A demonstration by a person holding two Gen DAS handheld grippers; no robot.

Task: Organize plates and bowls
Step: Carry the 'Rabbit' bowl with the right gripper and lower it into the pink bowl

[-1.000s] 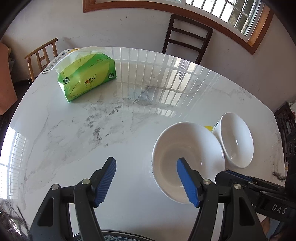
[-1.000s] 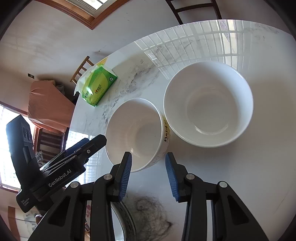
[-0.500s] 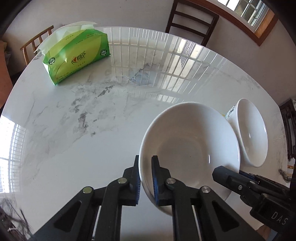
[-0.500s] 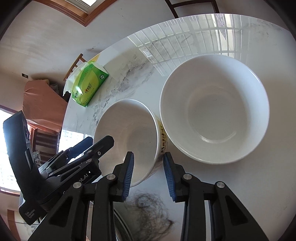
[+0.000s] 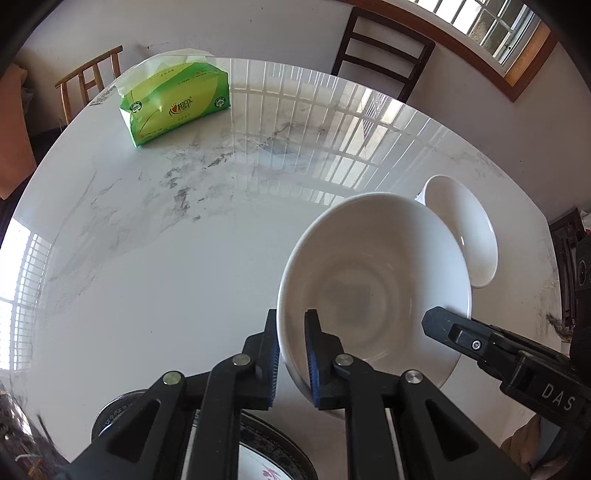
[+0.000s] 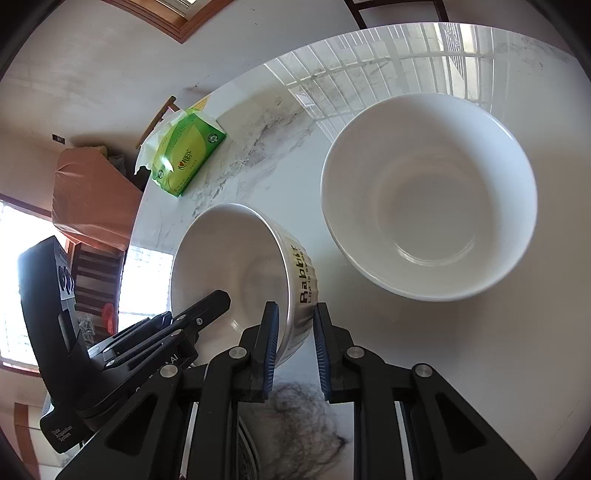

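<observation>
The marble table (image 5: 166, 258) is round, and its wide middle and left stretch out bare toward the far edge. On the right, the two bowls crowd close together with hardly a gap between them.

The left gripper (image 5: 291, 314) is clenched on the near-left rim of the Rabbit bowl (image 5: 369, 288), one pad inside and one outside. The right gripper (image 6: 293, 306) straddles the same bowl's near-right rim, its pads close on either side of the wall. I cannot tell whether they actually press on the wall. The Rabbit bowl sits tilted, its mouth turned leftward, showing only its white inside. Just beyond it on the right stands the plain white bowl (image 6: 428, 199), upright, with only glazed white inside. A patterned plate (image 5: 269, 469) peeks out beneath the left gripper at the near edge.

A green tissue pack (image 5: 177, 107) lies far left on the glossy top. A dark chair (image 5: 384, 48) and a wood-framed window (image 5: 498, 22) stand beyond.
</observation>
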